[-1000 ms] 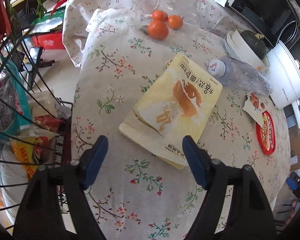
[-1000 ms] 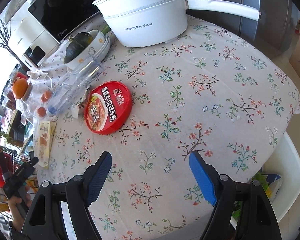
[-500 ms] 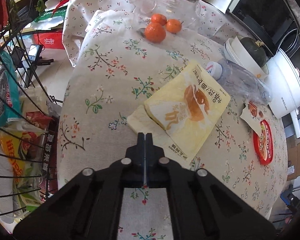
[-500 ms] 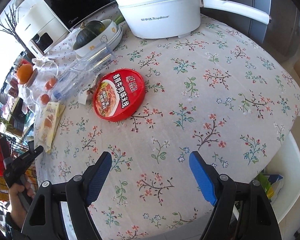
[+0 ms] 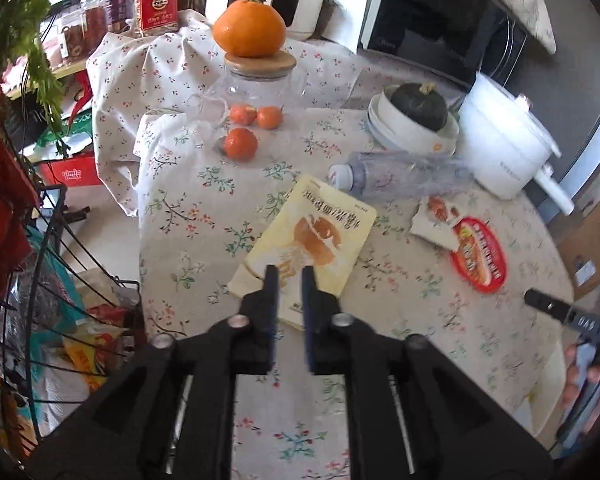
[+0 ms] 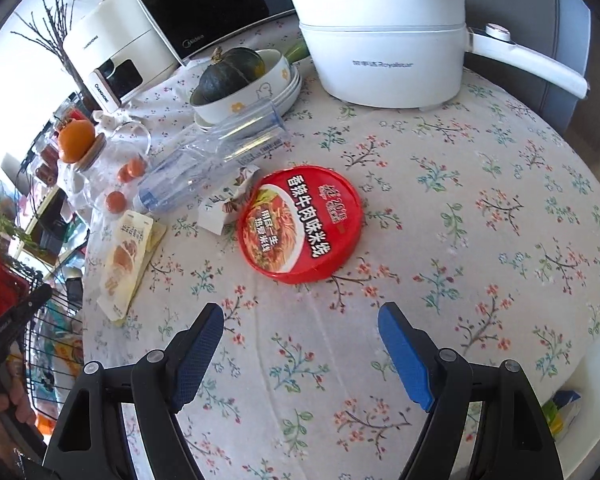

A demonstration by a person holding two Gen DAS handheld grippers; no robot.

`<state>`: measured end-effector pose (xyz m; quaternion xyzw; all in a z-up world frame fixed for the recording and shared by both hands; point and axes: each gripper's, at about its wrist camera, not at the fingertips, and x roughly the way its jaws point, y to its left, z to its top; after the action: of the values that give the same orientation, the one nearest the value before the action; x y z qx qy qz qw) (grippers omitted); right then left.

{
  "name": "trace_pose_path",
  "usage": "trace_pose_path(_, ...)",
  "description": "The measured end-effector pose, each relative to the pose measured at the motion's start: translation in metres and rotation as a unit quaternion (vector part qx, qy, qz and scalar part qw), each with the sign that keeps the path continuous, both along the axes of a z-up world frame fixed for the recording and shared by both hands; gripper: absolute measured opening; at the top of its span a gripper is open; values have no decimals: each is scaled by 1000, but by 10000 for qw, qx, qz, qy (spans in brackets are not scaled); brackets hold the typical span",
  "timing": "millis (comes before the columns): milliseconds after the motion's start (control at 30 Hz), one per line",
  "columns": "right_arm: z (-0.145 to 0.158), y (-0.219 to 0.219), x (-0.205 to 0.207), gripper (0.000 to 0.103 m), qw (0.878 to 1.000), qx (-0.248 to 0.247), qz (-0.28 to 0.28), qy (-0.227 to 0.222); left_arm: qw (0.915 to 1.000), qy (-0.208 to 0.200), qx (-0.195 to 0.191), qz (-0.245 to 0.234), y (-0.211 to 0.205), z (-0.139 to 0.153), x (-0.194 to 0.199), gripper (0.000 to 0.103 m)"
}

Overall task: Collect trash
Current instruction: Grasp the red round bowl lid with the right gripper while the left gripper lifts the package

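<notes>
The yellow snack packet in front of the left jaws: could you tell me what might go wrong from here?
1. The yellow packet lies flat on a second packet; nearly closed jaws may slide off or snag the tablecloth.
2. The plastic bottle lies on its side nearby; a nudge could roll it.

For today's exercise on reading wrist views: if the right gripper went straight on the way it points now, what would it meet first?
Most likely the red noodle-cup lid: it lies flat directly ahead of the open right gripper, only bare tablecloth between. Depth is uncertain.
</notes>
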<state>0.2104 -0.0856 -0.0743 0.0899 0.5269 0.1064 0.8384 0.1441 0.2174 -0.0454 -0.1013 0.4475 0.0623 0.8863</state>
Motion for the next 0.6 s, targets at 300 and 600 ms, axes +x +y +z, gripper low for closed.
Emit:
trace_pose_path(300, -20, 7, 35, 81, 9975, -618, 319, -74, 9940, 391, 621, -814, -1, -40, 70, 81)
trace_pose_path(600, -44, -7, 59, 81, 9951, -792, 577, -101, 9905, 711, 434, -1099, -9, -80, 97, 76)
